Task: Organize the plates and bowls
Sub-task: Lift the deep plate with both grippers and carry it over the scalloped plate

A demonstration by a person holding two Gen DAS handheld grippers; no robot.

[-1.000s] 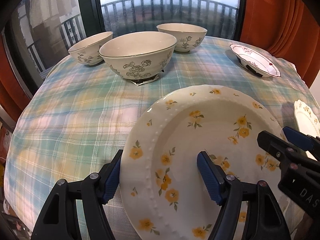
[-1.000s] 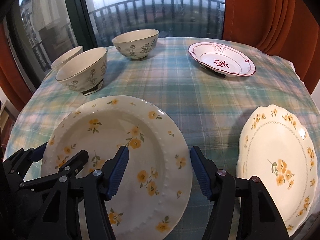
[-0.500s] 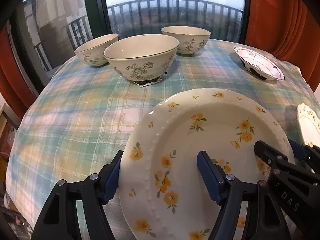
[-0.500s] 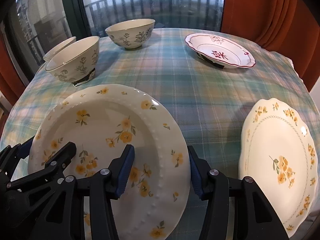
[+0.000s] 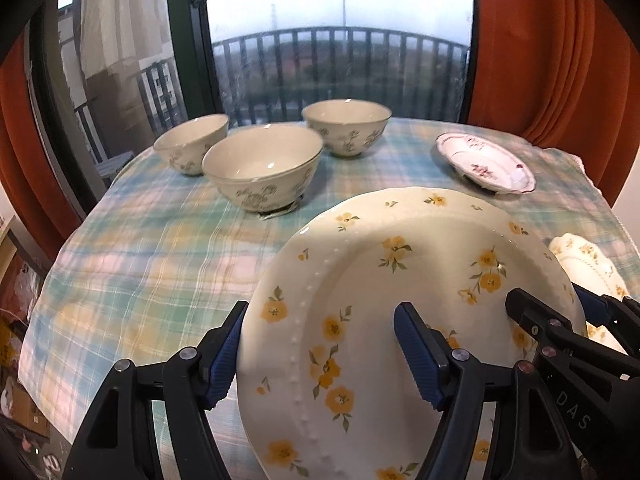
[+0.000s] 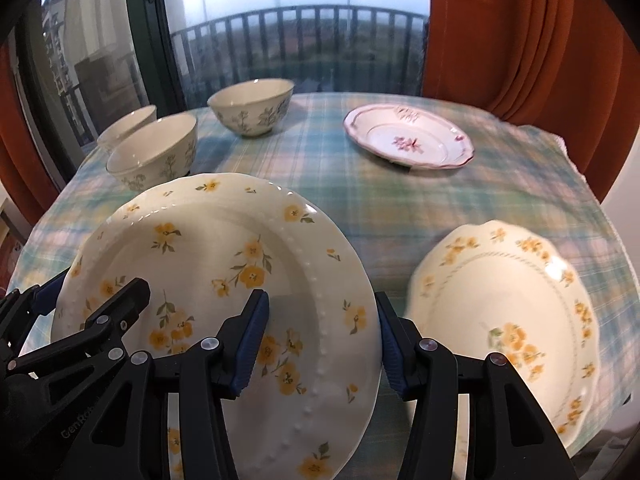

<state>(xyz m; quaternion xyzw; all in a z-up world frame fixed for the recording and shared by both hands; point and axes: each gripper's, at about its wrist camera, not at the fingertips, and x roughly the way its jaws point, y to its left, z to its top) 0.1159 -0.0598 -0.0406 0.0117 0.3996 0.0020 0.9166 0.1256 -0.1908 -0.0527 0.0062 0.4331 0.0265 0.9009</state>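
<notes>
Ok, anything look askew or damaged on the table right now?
No damage or spills visible. One oddity: the middle bowl sits on a flat grey scrap poking out from under its base. The red-trimmed plate also has something dark under its near edge.

In the left wrist view, a large plate (image 5: 400, 320) fills the lower centre of the frame, above the tablecloth (image 5: 160, 260). Three bowls (image 5: 262, 168) cluster in the upper centre, one in front of the other two. A smaller plate (image 5: 486, 162) lies upper right, and a scalloped plate (image 5: 584, 260) sits at the right edge, partly hidden.
</notes>
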